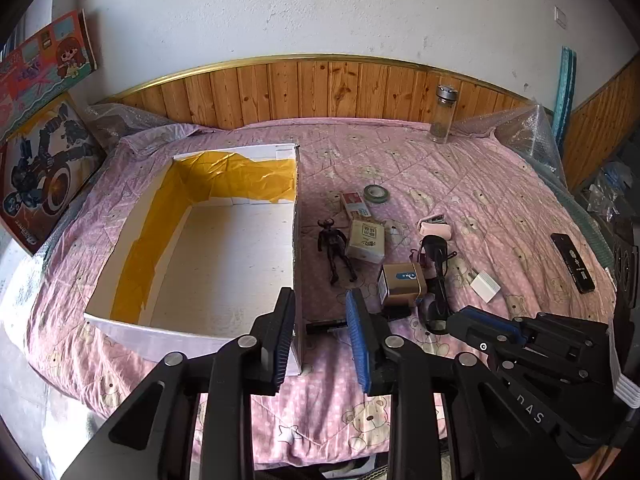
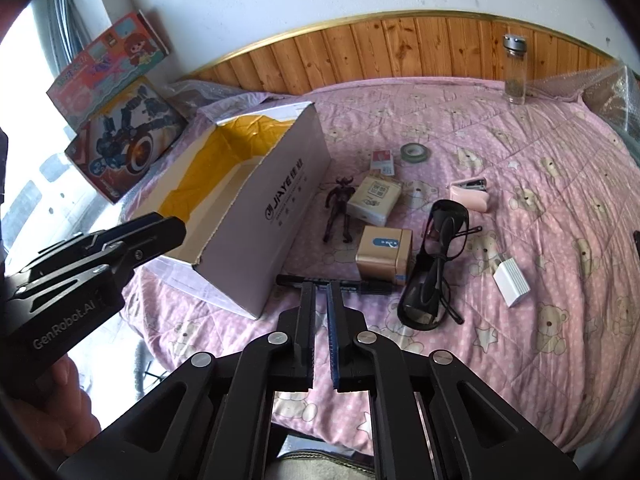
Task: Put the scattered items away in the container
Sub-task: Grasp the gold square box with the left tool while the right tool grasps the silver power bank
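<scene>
A white cardboard box (image 1: pixel 160 334) (image 2: pixel 280 208) lined with yellow tape lies open on the pink bedspread, nothing inside. To its right are scattered a black figurine (image 1: pixel 336 248), a white carton (image 1: pixel 366 240), a tan box (image 2: pixel 384 252), dark sunglasses (image 2: pixel 436 264), a pink stapler (image 2: pixel 470 194), a tape roll (image 2: pixel 416 152), a white adapter (image 2: pixel 511 280) and a black remote (image 1: pixel 572 262). My left gripper (image 1: pixel 320 306) is open over the box's near right corner. My right gripper (image 2: pixel 321 286) is nearly shut and holds nothing, hovering over a black pen (image 2: pixel 372 286).
A glass jar (image 1: pixel 442 114) stands at the far edge by the wood panelling. Toy boxes (image 1: pixel 44 168) lean against the wall to the left. Bubble wrap (image 1: pixel 528 136) bunches at the back right corner. A hand (image 2: pixel 68 400) holds the left gripper.
</scene>
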### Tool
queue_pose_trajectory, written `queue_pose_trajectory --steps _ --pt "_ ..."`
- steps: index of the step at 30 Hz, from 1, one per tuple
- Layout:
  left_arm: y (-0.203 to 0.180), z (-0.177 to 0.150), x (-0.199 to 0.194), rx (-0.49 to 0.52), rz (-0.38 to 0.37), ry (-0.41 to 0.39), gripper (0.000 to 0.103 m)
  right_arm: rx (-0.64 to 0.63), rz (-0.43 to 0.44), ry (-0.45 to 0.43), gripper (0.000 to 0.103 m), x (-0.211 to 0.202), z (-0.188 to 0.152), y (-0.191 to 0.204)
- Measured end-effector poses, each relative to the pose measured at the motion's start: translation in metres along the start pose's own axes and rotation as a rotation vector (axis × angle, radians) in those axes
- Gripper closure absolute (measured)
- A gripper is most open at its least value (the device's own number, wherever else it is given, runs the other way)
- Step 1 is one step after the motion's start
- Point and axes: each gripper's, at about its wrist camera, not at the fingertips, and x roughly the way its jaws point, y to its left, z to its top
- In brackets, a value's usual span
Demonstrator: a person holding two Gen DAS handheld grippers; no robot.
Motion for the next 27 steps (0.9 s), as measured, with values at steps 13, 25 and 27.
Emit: queue_pose_trajectory --steps 13,25,27 --pt "0.009 0.007 0.024 -0.018 -0.062 0.043 0.084 0.034 -0.014 -0.015 0.055 0.014 0.016 0.002" --pt "-0.003 0.009 0.053 -0.013 -0.136 0.091 0.042 0.179 -0.046 0.048 0.051 0.036 -0.001 -0.058" --pt "-0.007 0.009 0.059 -0.012 -0.148 0.105 0.041 0.186 -0.066 0.049 0.051 0.035 -0.002 -0.067"
